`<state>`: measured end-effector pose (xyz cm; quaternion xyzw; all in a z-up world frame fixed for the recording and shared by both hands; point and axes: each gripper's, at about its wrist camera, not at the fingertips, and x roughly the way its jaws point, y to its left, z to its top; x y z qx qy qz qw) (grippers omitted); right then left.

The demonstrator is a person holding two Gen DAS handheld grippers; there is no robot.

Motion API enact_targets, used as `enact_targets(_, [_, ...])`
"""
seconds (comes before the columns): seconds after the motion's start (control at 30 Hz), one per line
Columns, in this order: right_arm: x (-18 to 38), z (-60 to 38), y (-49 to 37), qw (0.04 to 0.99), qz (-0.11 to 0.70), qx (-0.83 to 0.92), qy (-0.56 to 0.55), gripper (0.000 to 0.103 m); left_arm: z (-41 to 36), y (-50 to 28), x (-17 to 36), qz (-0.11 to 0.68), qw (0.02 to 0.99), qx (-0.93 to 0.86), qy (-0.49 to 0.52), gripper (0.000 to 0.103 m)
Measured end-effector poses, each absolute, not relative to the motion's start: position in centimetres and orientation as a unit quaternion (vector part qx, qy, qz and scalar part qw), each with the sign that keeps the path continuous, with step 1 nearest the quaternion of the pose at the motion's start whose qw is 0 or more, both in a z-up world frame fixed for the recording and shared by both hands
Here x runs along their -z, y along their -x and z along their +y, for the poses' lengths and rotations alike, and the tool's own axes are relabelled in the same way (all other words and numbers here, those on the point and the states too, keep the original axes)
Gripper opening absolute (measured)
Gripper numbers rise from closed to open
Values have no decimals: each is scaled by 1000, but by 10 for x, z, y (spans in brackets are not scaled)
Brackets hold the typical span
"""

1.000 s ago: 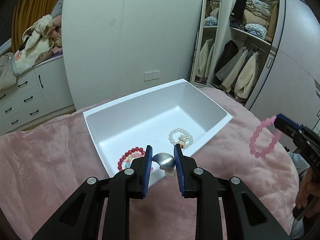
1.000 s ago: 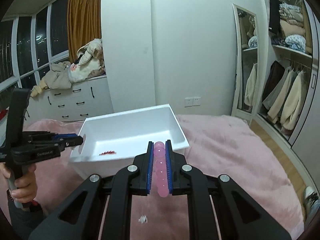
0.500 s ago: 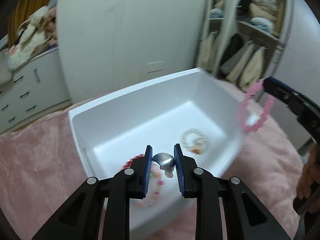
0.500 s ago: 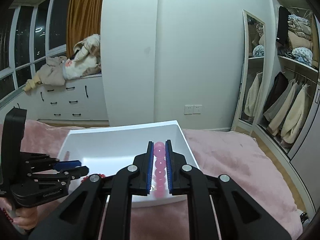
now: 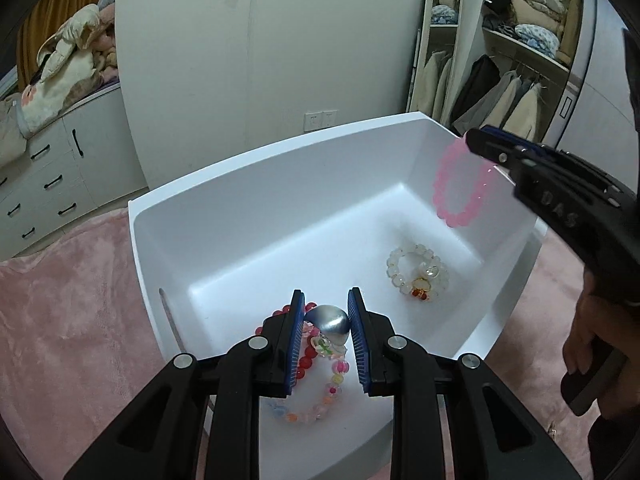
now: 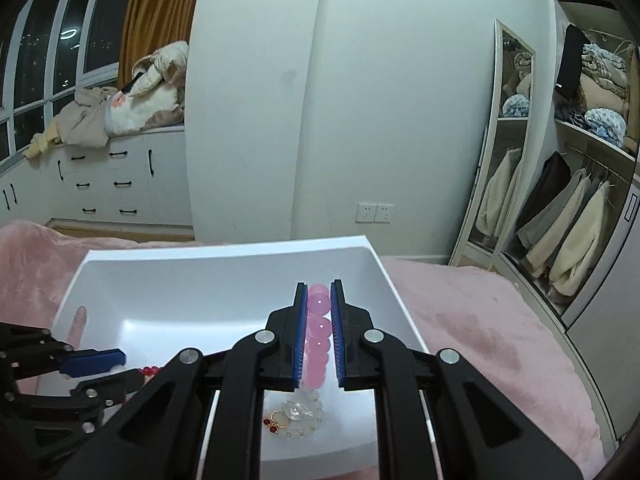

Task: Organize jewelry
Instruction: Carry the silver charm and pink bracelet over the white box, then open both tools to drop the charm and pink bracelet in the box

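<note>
Both grippers have been brought over the white bin: left gripper clamped on a silver piece; right gripper, at 2 o'clock, clamped on the pink bracelet.

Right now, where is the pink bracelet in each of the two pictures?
Left wrist view: the pink bracelet hangs at the upper right, pinched by the right gripper above the white bin.
Right wrist view: it sits in the lower middle, squeezed between the right gripper's fingers, over the bin.
Shared landmark: the white bead bracelet lying on the bin floor shows in both views.
</note>
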<state>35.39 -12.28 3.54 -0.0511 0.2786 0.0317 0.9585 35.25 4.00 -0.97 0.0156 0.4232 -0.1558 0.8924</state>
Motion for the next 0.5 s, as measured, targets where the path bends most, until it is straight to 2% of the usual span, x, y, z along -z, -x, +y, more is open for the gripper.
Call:
enact_targets(0.07, [-30,-122,-355,959,278,-24,52,13,41,-353,11,428,890,159,-12,28])
enact_targets(0.1, [-30,-122,-354,960,275,-21,52,24,40,-352,10,427,890,161,-12,30])
enact_targets(0.13, [-29,-122,-354,960,273,-19,50,38,40,-351,9,422,892,161,-12,37])
enact_targets(0.17, [-30,-122,-353,961,271,-17,48,74,39,-349,6,415,896,157,-17,62])
enact_targets(0.2, [-30,-121,-350,963,263,-12,51,85,38,-347,4,406,901,153,-22,76])
enact_targets(0.23, [-31,-121,-348,964,260,-10,55,85,38,-345,2,399,904,152,-22,89])
enact_targets(0.27, [-31,-121,-347,962,265,-11,58,86,39,-344,1,393,906,156,-15,88])
enact_targets(0.33, [-30,-125,-345,960,277,-12,46,99,42,-344,0,400,901,170,-4,87])
enact_targets(0.5, [-28,-131,-336,953,301,-17,37,98,49,-341,-7,396,900,183,15,91])
